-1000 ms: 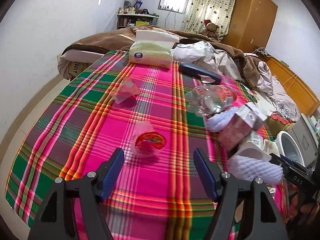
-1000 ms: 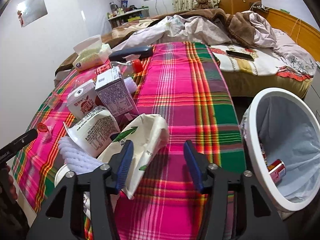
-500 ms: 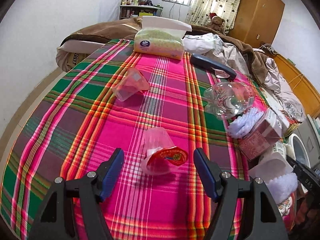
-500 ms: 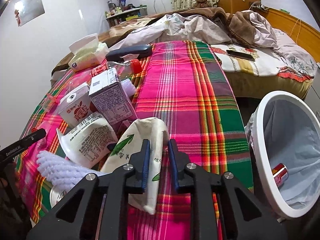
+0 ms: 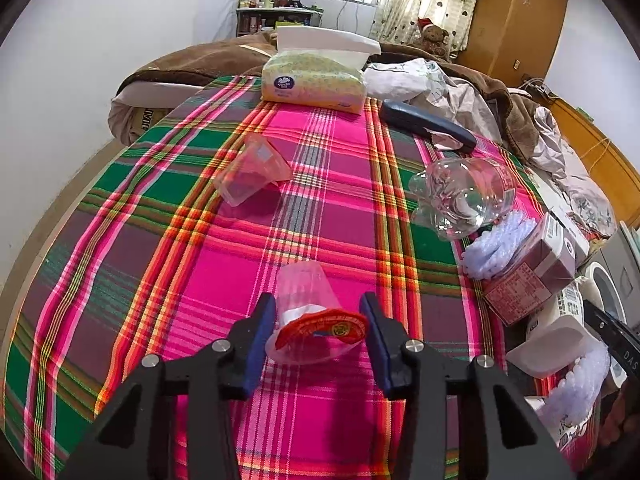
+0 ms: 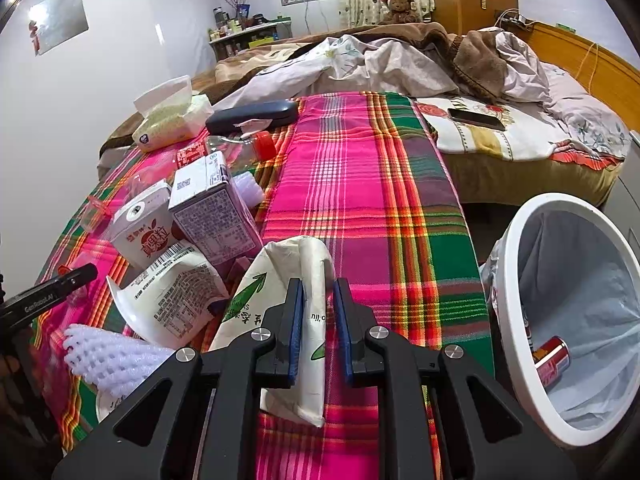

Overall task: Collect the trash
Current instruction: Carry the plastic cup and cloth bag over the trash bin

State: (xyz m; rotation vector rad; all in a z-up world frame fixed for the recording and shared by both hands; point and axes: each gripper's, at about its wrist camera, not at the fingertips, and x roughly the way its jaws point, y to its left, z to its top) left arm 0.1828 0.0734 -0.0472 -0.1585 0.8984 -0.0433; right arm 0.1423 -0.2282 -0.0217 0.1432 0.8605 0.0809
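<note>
Left tool (image 5: 318, 330) is spread around a clear plastic cup (image 5: 310, 314) with a red lid, lying on the plaid counter (image 5: 160, 248); its pads flank the cup, contact unclear. Right tool (image 6: 316, 334) is pinching a folded white paper bag (image 6: 292, 280) on the counter, beside cartons (image 6: 216, 216); a white trash bin (image 6: 528, 320) stands just right.

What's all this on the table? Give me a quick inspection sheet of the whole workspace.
Surface: plaid tablecloth, fully covered.
Job's things: jelly cup; paper bag; cartons; clear bottle; foam nets; white bin holding a can.
Clutter: tissue pack, dark case.
Grippers: left gripper open around the jelly cup; right gripper shut on the paper bag.
Cables: nothing seen on the table.
Surroundings: unmade bed, phone, wardrobe.
</note>
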